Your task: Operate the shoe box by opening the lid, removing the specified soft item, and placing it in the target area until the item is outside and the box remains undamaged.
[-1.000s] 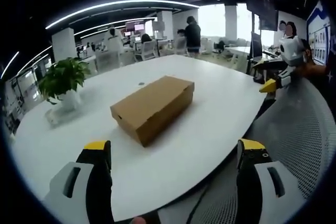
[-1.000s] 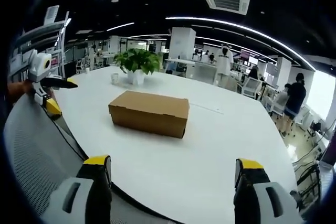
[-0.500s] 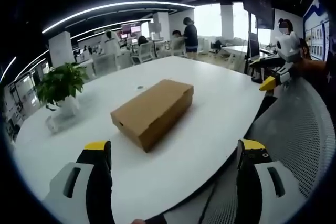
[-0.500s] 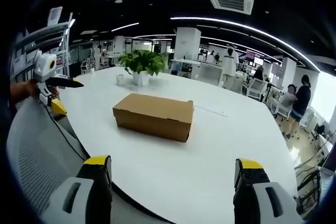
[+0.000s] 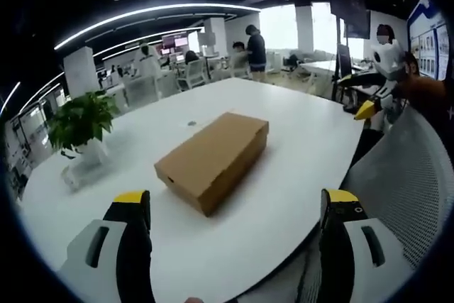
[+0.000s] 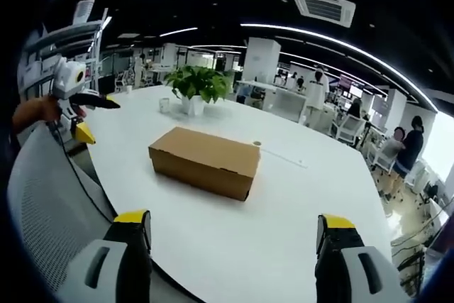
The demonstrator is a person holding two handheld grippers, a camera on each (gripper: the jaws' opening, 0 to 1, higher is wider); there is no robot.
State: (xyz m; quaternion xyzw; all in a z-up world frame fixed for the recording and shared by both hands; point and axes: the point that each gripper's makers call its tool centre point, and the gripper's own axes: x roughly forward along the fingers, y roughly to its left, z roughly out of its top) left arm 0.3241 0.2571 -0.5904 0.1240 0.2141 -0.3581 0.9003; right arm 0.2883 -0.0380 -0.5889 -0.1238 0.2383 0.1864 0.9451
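A closed brown cardboard shoe box (image 5: 213, 157) (image 6: 204, 160) lies flat on the white table (image 5: 298, 147) (image 6: 298, 204), lid down. My left gripper (image 5: 236, 204) hangs open over the table's near edge, short of the box, with nothing between its jaws. My right gripper (image 6: 233, 226) is open too, also short of the box and apart from it. In the left gripper view the right gripper (image 5: 376, 97) shows at the far right, held by a hand. In the right gripper view the left gripper (image 6: 74, 104) shows at the far left.
A potted green plant (image 5: 81, 122) (image 6: 198, 84) stands on the table beyond the box, with a small cup (image 6: 164, 105) beside it. A grey mesh chair back (image 5: 404, 175) (image 6: 50, 204) sits near the table edge. People, desks and chairs stand in the office behind.
Both views have shifted a little closer to the table, so the box looks slightly larger. The box itself has not moved and both grippers stay open.
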